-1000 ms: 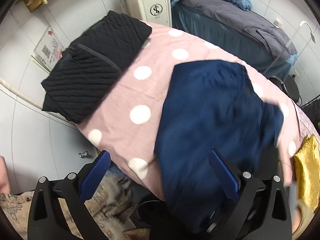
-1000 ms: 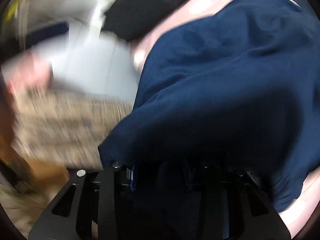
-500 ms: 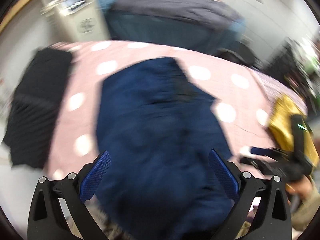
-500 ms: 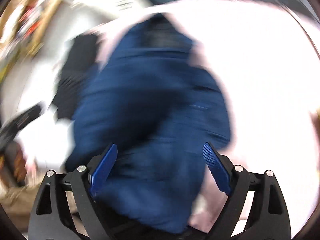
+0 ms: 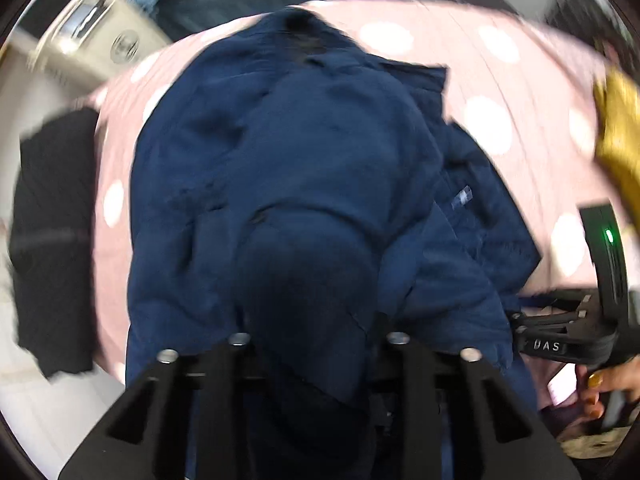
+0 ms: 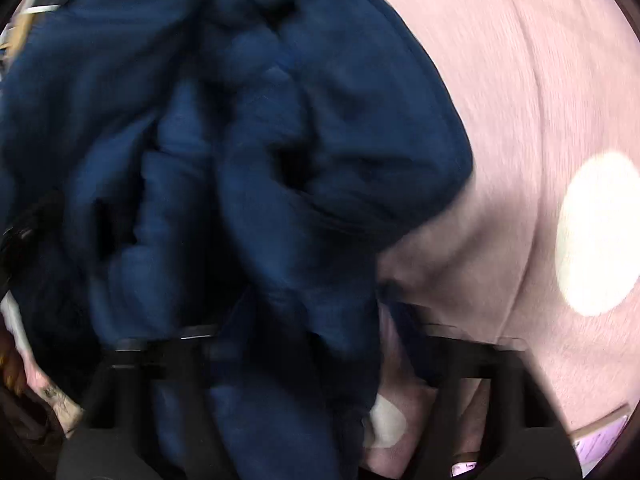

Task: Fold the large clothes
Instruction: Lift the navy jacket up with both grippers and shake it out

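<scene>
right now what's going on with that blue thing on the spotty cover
A person is folding a navy padded jacket on a pink polka-dot sheet, with a handheld gripper in each hand. Both grippers have just been closing and now pinch the jacket's near edge: the left gripper near its middle, the right gripper on bunched fabric beside bare sheet. The jacket lies crumpled, not yet neatly folded. A black garment sits to the left and something gold to the right.
</scene>
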### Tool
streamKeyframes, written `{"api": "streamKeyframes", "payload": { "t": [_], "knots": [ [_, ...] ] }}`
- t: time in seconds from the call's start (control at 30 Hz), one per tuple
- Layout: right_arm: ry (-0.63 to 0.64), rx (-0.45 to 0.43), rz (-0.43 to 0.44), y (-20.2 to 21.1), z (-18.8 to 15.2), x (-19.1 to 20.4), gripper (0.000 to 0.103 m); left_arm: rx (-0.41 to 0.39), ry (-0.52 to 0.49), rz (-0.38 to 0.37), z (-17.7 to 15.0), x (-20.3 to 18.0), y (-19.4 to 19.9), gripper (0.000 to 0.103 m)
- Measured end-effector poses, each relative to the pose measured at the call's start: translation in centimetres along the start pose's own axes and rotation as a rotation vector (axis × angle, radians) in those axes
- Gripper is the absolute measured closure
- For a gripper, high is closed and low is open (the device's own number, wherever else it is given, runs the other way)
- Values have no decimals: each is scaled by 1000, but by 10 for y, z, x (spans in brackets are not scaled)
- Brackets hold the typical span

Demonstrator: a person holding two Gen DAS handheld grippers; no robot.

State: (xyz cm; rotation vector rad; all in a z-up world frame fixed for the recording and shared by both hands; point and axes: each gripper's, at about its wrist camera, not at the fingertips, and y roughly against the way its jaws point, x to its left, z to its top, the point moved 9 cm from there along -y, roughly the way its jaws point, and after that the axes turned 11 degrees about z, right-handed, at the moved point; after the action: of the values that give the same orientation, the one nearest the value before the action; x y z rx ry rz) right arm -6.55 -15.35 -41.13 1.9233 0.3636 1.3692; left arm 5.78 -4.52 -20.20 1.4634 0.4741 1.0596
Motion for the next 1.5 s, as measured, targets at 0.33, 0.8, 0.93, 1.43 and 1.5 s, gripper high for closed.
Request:
{"api": "streamKeyframes", "payload": {
  "t": [0.33,0.8,0.93,1.43,1.5],
  "knots": [
    [271,-363,84,128,60,156,93,-111,596,230,-51,243,67,90],
    [403,-390,-88,147,87,187,48,19,774,188,-115,222,22,29],
    [262,-346,-147,146,62,84,48,-182,509,174,-25,173,52,9],
    [-256,-233,-51,105,9,-88,42,-65,-377,97,20,-117,-50,9],
    [-300,-145,-27,79,-4,-93,42,-74,-420,177,20,-116,-69,12]
  ]
}}
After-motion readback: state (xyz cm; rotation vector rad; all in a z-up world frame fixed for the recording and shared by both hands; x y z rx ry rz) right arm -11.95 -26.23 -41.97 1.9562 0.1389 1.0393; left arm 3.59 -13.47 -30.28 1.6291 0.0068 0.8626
